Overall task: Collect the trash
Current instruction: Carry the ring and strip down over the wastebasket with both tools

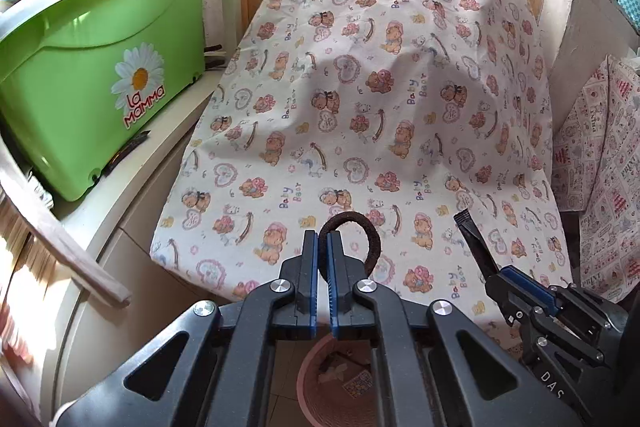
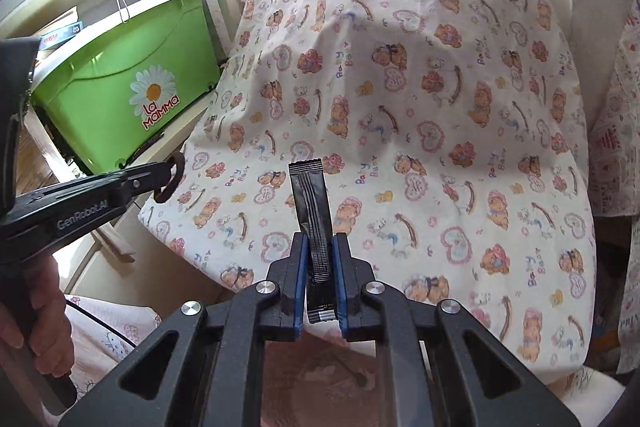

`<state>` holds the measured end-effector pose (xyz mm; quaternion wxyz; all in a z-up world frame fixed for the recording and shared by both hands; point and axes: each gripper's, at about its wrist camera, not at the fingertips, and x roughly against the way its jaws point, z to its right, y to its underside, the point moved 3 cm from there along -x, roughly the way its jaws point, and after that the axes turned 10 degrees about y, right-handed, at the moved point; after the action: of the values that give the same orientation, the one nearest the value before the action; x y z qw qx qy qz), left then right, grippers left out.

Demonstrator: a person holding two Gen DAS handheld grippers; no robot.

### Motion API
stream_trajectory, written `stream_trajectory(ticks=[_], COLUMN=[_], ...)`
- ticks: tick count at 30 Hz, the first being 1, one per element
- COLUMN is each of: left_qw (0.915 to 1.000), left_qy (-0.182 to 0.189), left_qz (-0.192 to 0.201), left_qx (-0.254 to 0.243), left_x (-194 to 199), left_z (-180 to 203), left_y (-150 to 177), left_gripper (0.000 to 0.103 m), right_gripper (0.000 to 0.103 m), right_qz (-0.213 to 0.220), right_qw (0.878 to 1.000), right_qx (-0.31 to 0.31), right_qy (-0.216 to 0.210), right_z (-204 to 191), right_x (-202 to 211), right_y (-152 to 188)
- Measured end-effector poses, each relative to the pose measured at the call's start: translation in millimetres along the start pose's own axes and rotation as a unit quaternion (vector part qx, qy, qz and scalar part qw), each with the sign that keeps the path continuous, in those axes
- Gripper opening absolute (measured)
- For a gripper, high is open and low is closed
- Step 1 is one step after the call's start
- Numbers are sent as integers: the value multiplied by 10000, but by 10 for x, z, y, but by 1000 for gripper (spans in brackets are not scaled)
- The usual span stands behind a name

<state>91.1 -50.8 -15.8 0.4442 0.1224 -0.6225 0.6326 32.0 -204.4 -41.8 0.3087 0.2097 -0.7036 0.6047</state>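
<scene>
My left gripper [image 1: 323,241] is shut on a brown hair tie [image 1: 370,237], whose loop sticks out past the fingertips above the near edge of the bear-print cloth [image 1: 360,87]. It also shows in the right wrist view [image 2: 171,174], held at the cloth's left corner. My right gripper [image 2: 320,243] is shut on a black sachet [image 2: 312,195] that stands upright between the fingers. The sachet [image 1: 474,239] shows at the right in the left wrist view. A pink basket [image 1: 316,383] with scraps in it sits below the left gripper.
A green "La Mamma" tub [image 1: 100,79] stands on a white cabinet [image 1: 168,147] to the left. A second patterned cloth [image 1: 604,167] hangs at the right. Wooden panels stand behind the covered table. A wooden stick [image 1: 64,243] leans at the left.
</scene>
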Motion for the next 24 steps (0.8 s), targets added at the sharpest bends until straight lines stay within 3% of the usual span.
stream_trajectory(ticks=[10, 13, 17, 24], left_qw=[9993, 9967, 9986, 9943], left_qy=[252, 553, 273, 503], left_qz=[-149, -320, -360, -829], left_qx=[212, 505, 277, 452], left_x=[-52, -122, -167, -373], left_z=[7, -18, 17, 7], left_y=[576, 671, 724, 896], left_gripper=[4, 4, 4, 4], right_gripper=[14, 14, 14, 15], right_qz=[-110, -213, -282, -737], right_qw=[9996, 9992, 9989, 9965], right_qx=[-3, 86, 198, 211], right_qy=[-278, -342, -328, -328], right_z=[-93, -118, -149, -127], right_x=[263, 239, 207, 20], right_y=[502, 586, 639, 840])
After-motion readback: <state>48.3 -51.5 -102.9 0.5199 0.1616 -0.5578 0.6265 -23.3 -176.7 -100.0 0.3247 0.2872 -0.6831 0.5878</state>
